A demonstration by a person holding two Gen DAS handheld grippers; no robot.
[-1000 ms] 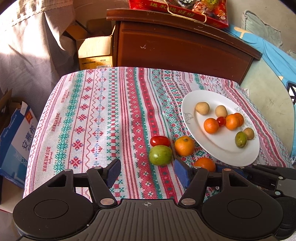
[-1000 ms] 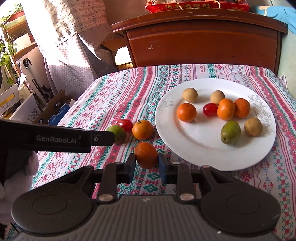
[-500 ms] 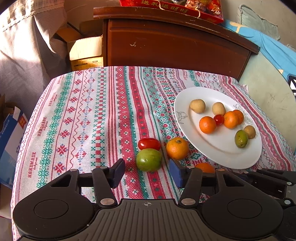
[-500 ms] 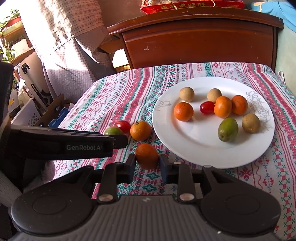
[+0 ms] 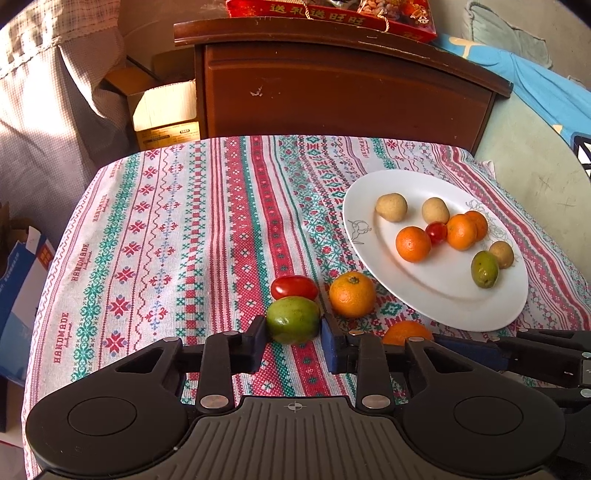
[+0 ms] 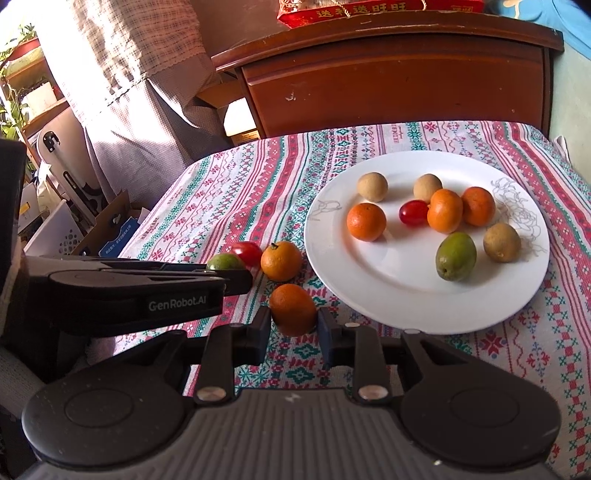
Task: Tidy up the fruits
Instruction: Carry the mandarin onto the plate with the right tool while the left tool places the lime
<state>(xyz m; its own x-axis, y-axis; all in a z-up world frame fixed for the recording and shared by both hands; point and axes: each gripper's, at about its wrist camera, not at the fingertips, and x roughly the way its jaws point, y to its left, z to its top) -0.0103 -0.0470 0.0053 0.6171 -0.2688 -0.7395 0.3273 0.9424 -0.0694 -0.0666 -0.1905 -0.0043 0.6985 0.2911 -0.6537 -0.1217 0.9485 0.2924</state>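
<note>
While sunlight falls across a patterned tablecloth (image 5: 177, 236), the left gripper (image 5: 293, 334) sits low on the cloth with its two fingers closed against the sides of a green fruit (image 5: 293, 319), which rests just in front of a red tomato (image 5: 294, 287) that touches it. To the right of that pair, a loose orange (image 5: 352, 294) lies on the cloth near the rim of a white plate (image 5: 436, 295). Just beside and nearer the camera, the right gripper (image 6: 292, 328) clamps a second orange (image 6: 293, 308) between its fingers, close to the plate's near edge; whether that orange is lifted off the cloth cannot be told. The plate holds three oranges (image 6: 366, 222), a small red tomato (image 6: 413, 213), a green fruit on the plate (image 6: 455, 256) and three tan, round fruits (image 6: 502, 242), clustered toward its far and right side. Behind the table stands a dark wooden cabinet (image 5: 347, 96) topped by a red gift box (image 5: 332, 13), with a cardboard box (image 5: 166, 114) at its left.
</note>
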